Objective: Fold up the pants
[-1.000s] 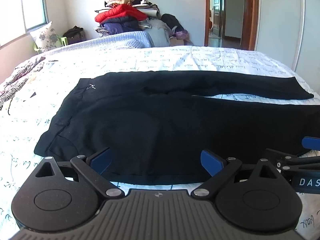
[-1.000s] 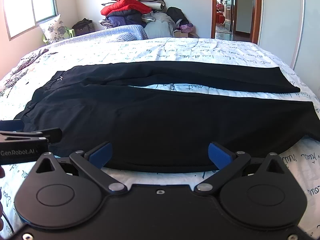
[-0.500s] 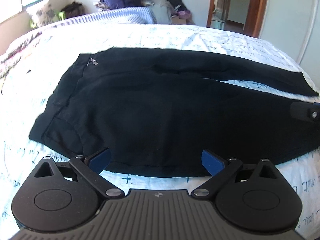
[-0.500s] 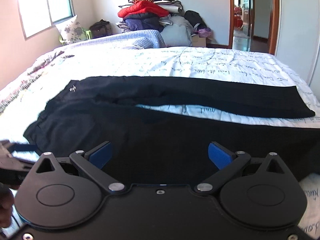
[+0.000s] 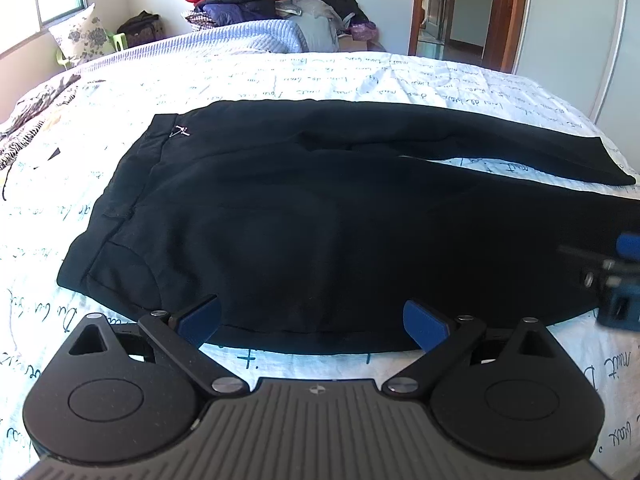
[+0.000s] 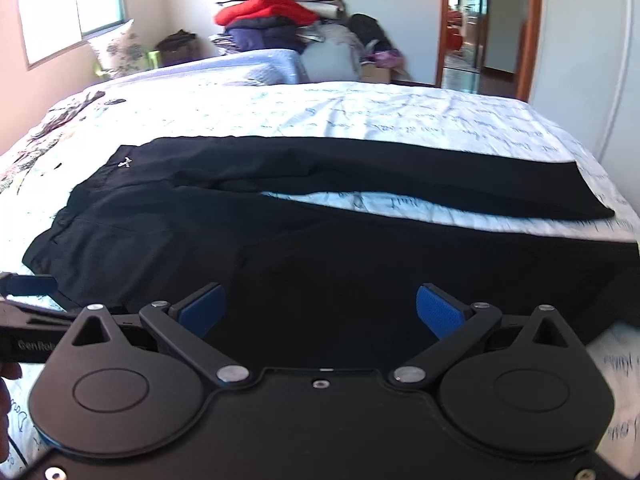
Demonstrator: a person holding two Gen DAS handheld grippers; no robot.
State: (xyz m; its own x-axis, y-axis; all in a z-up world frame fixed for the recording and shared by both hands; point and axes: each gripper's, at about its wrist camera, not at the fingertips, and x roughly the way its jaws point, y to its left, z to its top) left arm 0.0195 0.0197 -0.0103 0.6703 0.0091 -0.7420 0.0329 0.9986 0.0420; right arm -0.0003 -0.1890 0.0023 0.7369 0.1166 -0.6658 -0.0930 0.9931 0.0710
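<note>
- My left gripper point(image 5: 312, 320) gapes wide at the black pants' point(image 5: 320, 216) near hem
- My right gripper point(image 6: 320, 312) gapes too, empty
- Pants lie flat across the bed point(image 5: 320, 76), waistband toward its left edge

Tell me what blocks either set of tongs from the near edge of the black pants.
Nothing visible does. The left tongs and right tongs hang open at the near edge of the black fabric pants, spread flat on the white printed bedsheet.
</note>
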